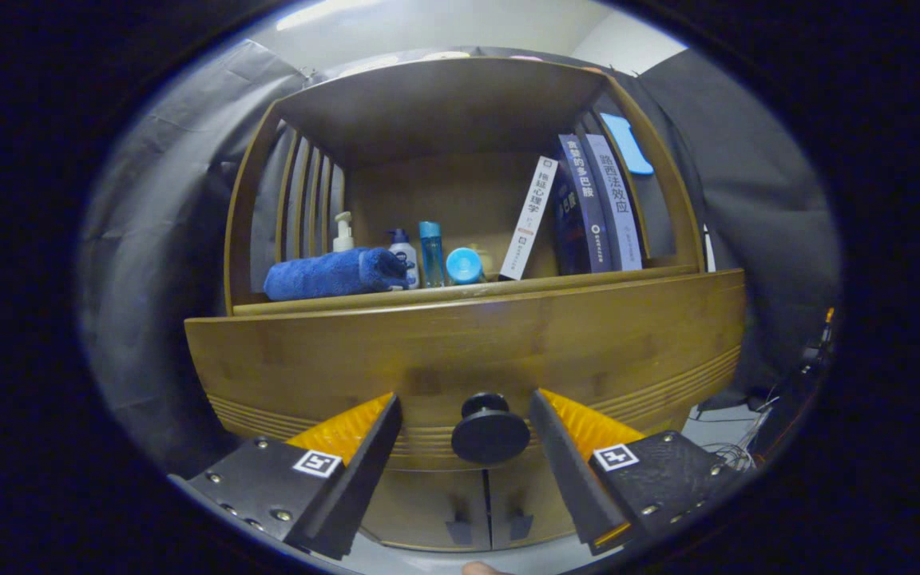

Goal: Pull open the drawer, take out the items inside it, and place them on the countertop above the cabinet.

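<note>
Gripper (466,431) fingers spread either side of drawer (468,351) knob (489,431) (not touching); centre, pinch squarely, pull straight.

Dark cloth walls (156,239) surround a wooden shelf unit (436,112) under a ceiling light (324,14)

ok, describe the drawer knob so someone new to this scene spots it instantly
Start at the wooden cabinet with the open shelf of books and bottles. Below that shelf runs the wide drawer front, and the knob sits at its middle, between the open gripper fingers. It is the one round dark disc; the doors below carry small square pulls.
</note>
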### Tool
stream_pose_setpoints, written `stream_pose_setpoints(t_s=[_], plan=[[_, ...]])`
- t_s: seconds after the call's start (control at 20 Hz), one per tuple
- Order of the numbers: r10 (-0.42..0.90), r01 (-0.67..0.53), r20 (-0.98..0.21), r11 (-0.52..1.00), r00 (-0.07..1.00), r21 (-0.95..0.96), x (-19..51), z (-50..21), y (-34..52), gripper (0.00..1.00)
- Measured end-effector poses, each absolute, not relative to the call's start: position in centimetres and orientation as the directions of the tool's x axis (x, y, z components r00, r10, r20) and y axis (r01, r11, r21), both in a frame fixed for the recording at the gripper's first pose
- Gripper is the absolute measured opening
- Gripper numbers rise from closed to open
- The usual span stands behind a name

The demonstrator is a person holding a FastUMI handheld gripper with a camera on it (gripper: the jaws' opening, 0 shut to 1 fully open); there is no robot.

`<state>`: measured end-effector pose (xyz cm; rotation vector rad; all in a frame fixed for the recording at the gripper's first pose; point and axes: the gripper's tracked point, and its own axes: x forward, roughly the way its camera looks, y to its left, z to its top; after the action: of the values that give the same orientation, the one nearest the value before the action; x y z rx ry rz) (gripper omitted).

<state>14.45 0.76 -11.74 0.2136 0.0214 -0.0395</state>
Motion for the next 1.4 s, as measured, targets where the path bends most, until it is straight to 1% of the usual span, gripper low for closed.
stream_pose_setpoints(t_s=[0.2, 0.45, 0.65, 0.7, 0.85, 0.95, 1.05, 1.2, 1.25, 1.3, 1.4], plan=[[-0.043, 0.040, 0.006, 0.968, 0.999, 0.249, 16.7, -11.7, 0.4, 0.99], [-0.054, 0.038, 0.058, 0.968, 0.997, 0.250, 19.2, -11.9, 0.5, 0.99], [-0.075, 0.042, 0.127, 0.968, 0.989, 0.249, 19.6, -11.8, 0.5, 0.98], [-0.077, 0.044, 0.123, 0.966, 0.989, 0.256, 19.7, -11.9, 0.5, 0.98], [-0.071, 0.045, 0.083, 0.958, 0.994, 0.284, 19.7, -12.5, 0.6, 0.98], [-0.041, 0.017, 0.080, 0.961, 0.996, 0.275, 19.4, -12.4, 0.3, 0.98], [-0.065, 0.054, 0.029, 0.959, 0.997, 0.277, 18.9, -13.9, -1.3, 0.98], [-0.127, 0.165, -0.141, 0.938, 0.982, 0.305, 16.8, -17.5, -4.6, 0.99], [-0.144, 0.193, -0.169, 0.926, 0.975, 0.324, 16.1, -17.7, -5.3, 0.99], [-0.155, 0.206, -0.174, 0.920, 0.973, 0.333, 15.5, -17.1, -5.5, 0.99], [-0.125, 0.172, -0.165, 0.933, 0.978, 0.315, 14.2, -15.7, -5.3, 0.99]])
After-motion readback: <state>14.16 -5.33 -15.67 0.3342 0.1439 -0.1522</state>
